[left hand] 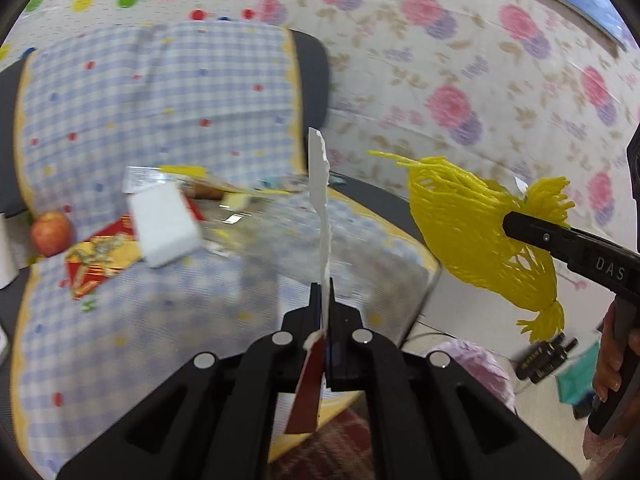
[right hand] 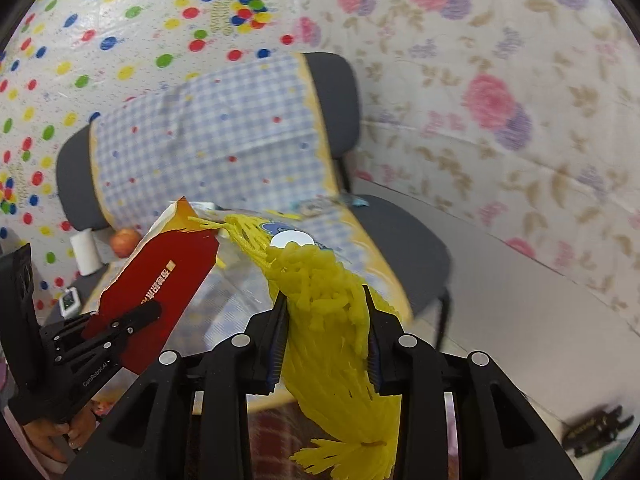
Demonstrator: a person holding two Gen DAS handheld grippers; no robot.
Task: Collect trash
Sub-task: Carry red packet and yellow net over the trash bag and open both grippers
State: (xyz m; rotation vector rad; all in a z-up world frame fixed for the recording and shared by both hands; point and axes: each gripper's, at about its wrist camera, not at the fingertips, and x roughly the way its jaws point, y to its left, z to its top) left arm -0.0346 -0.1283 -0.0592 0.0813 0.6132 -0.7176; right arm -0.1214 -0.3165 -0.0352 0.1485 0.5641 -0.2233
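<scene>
Looking along the left gripper (left hand: 325,304), we see its jaws fully closed on a torn red carton piece (left hand: 320,208), which shows us only its thin white edge. Beyond it, on the checked cloth (left hand: 160,100) covering the chair (left hand: 312,76), lie a white foam block (left hand: 166,224), a red printed wrapper (left hand: 100,260) and an apple (left hand: 51,233). To the right of the chair, the right gripper (left hand: 516,226) carries a yellow foam net (left hand: 476,236).

From the right wrist we see what the other view hides: the carton piece's broad red face (right hand: 168,280), clamped by the left gripper (right hand: 132,322). The right gripper's (right hand: 326,312) jaws stand partly apart, pressing the net (right hand: 328,328) between them. Flowered sheeting (right hand: 500,100) hangs behind the chair (right hand: 336,92), dotted sheeting (right hand: 120,20) to its left.
</scene>
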